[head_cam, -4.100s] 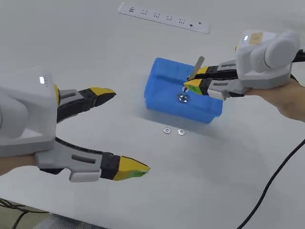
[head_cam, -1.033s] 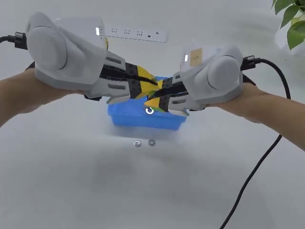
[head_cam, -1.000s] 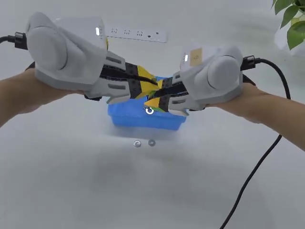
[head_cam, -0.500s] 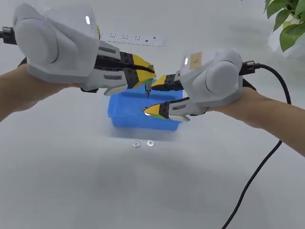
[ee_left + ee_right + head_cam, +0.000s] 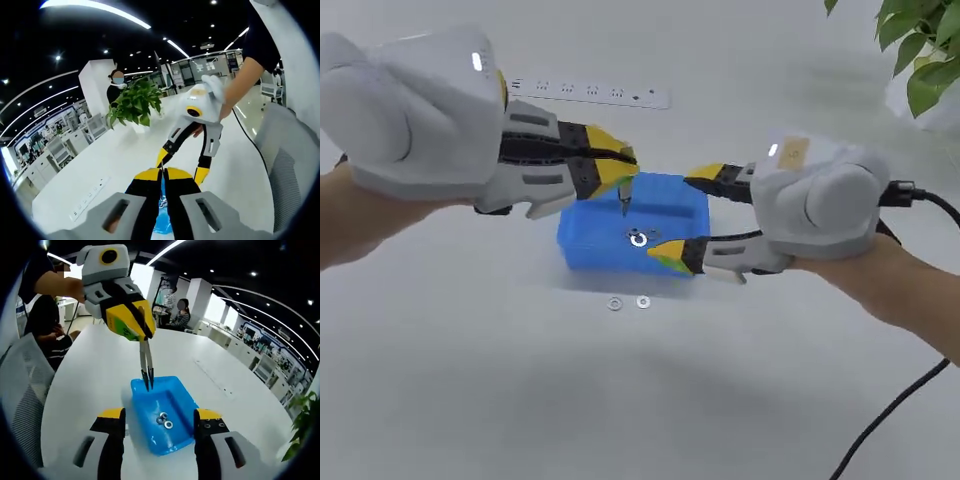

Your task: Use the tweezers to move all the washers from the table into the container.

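Head view: left claw hides tweezers top; tips above container.

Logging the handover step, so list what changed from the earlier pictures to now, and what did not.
The tweezers passed from the right gripper to the left gripper: the left came in from the side and shut its jaws on them; the right opened its jaws and drew back. Unchanged: two washers lie on the table before the blue container.

Glossy blue plastic container, shiny metal washers
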Demonstrator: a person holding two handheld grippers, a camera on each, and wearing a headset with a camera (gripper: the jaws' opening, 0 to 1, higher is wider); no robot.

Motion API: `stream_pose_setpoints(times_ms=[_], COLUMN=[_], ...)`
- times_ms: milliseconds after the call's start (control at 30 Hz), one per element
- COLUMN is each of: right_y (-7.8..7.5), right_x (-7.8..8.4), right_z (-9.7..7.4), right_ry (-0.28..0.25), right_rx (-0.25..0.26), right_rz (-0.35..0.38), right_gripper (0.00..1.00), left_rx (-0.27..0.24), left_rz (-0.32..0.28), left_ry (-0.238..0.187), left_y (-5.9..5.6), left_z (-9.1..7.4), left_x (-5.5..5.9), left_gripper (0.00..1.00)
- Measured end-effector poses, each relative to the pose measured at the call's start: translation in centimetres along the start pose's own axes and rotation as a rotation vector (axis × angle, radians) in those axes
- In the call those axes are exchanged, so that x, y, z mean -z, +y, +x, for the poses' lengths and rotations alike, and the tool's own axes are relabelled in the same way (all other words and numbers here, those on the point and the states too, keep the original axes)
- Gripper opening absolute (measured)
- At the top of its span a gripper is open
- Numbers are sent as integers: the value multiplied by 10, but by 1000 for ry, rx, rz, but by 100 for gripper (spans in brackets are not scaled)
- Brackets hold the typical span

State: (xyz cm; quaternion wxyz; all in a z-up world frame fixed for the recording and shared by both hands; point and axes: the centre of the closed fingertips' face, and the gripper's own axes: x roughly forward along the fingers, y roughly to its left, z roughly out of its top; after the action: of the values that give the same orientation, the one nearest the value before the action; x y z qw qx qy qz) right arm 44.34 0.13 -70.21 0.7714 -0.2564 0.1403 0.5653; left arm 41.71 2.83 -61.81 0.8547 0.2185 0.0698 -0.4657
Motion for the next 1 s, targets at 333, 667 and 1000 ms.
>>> stream_pose_setpoints(times_ms=[333,667,1000], right_y=[12,44,53], right_x=[-2,47,60], right_z=[-39,-51,-49], right_ry=[-92,6,36], right_rx=[101,73,35], right_rz=[174,173,196], right_gripper=[72,85,100], left_rx=[-27,-4,32], left_rz=[-37,-55,-82], left_ry=[-11,34,44], left_y=[-12,-37,-54], left_z=[-18,-15,-6], left_x=[-3,25,50], left_gripper=[6,6,6])
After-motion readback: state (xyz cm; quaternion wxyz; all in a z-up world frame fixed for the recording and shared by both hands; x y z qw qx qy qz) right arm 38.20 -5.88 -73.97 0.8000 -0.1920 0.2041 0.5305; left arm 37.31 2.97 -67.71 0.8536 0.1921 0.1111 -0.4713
